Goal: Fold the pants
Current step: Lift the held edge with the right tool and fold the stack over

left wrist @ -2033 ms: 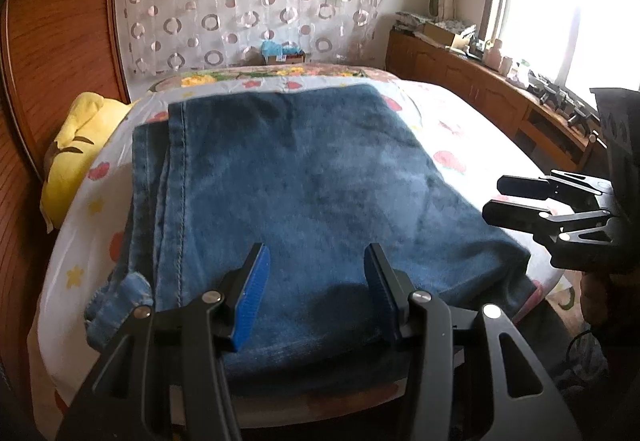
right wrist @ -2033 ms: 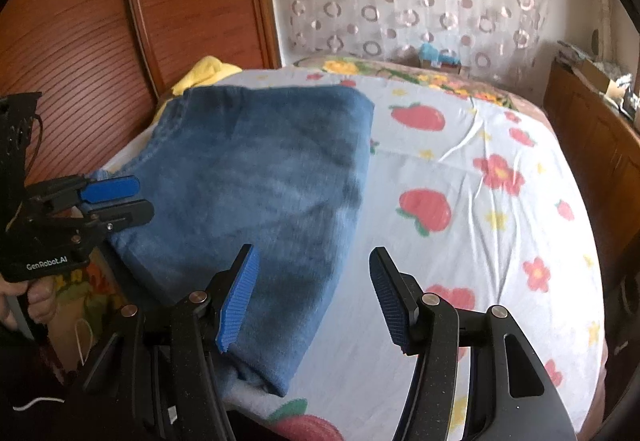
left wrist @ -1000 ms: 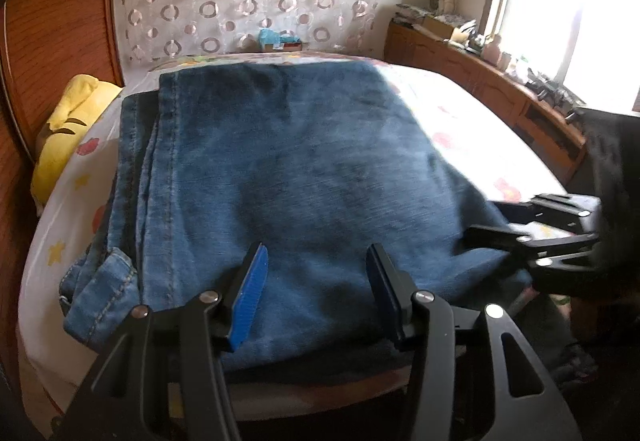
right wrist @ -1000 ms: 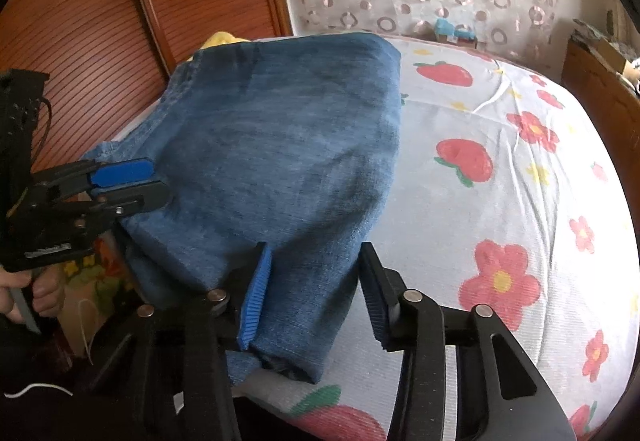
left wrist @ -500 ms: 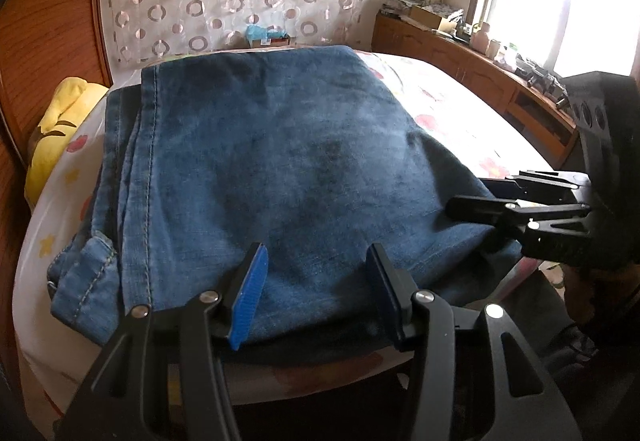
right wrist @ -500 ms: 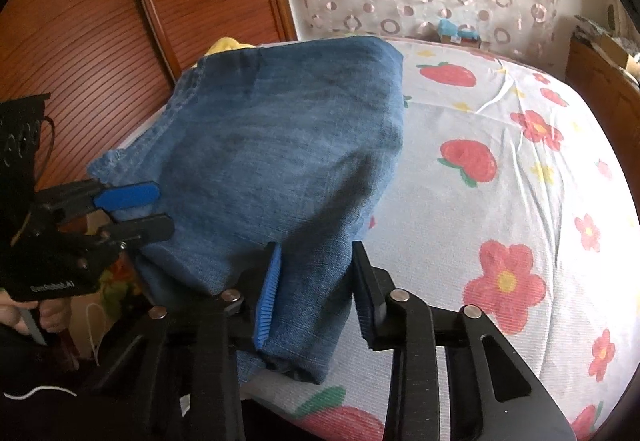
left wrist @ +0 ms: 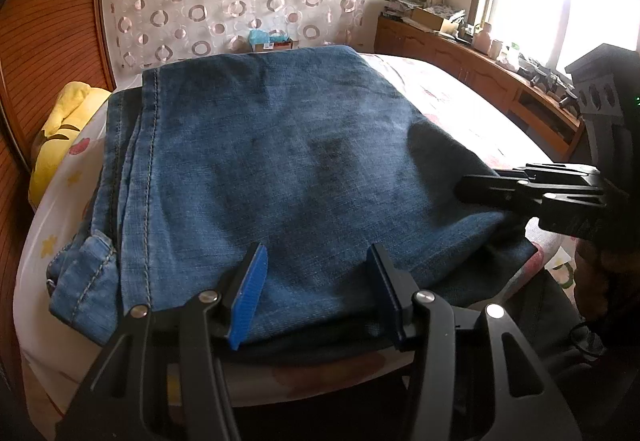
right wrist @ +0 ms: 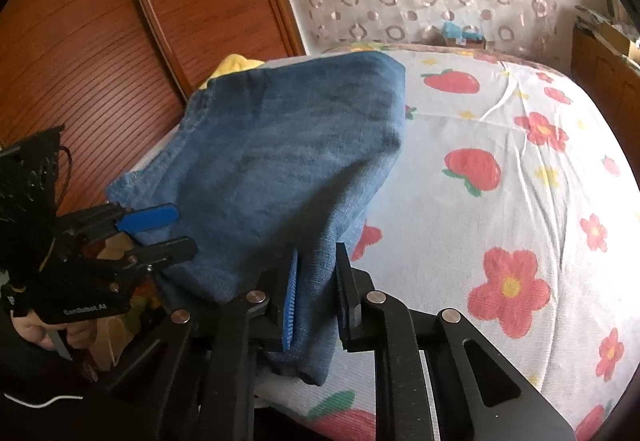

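— Right wrist view: where are the jeans (right wrist: 280, 161)?
— On the bed (right wrist: 520, 161); right gripper (right wrist: 316, 293) pinches their near corner.
— And the left gripper (left wrist: 316, 289)?
— Jaws spread wide, straddling the near edge, gripping nothing.

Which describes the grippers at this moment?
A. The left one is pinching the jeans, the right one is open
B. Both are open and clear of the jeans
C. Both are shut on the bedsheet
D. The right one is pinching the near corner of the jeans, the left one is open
D: the right gripper has denim of the jeans pinched between its pads, while the left gripper is spread wide over the near edge.
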`<state>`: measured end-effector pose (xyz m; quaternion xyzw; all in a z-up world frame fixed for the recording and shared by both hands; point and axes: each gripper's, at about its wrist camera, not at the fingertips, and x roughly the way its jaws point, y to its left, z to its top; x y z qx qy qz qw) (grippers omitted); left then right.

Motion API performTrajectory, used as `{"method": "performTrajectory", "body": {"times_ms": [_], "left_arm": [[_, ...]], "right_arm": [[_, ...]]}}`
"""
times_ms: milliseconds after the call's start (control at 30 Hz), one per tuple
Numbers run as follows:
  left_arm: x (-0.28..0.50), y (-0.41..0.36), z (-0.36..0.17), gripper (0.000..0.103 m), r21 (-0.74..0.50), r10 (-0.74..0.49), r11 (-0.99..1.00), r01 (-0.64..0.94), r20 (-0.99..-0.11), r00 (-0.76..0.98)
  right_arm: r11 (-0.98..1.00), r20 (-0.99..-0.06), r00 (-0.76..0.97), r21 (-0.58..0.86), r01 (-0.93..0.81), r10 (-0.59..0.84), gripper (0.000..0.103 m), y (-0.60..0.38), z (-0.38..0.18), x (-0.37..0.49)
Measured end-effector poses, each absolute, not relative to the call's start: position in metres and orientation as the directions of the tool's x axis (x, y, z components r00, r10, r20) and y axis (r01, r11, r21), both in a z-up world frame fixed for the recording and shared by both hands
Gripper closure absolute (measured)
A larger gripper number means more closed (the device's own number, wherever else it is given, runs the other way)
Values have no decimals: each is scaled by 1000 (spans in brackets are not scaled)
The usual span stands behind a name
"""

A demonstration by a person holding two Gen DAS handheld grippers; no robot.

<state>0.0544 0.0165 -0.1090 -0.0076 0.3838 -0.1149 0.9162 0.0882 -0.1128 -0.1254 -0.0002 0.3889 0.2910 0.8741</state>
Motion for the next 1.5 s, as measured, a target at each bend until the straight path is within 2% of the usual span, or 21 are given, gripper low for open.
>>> {"method": "performTrajectory", "body": {"times_ms": [433,600,1033,1233,1400,1467,1500], "left_arm": [[52,17,-109,52,-115,-227,972,206,-698,680],[48,26,-102,52,-157,-251,968,198,-693,676],[8,117,-65,52,-150,-97,989,5,-616,782],[-12,166,-63,52,-155,-10,982,-104,-603,798],[-22,185,-66,52,-154,32,976,-157,-604,796],[-19,191,-67,52,-159,34,974,-163,-605,796],[-18,192,-67,52,-160,34,973,-163,-605,796]], "right_arm": [[817,-644,549,223,-532,533,91,-111,-106,85],[794,-615,555,208,-571,560,93,-101,-87,86],[621,-525,479,127,-774,704,95,22,-27,91],[521,-567,367,132,-843,737,96,94,-47,88],[500,-638,265,218,-838,723,96,119,-91,98],[506,-652,252,234,-830,715,94,119,-100,102],[513,-655,255,237,-825,711,90,117,-100,104]]}}
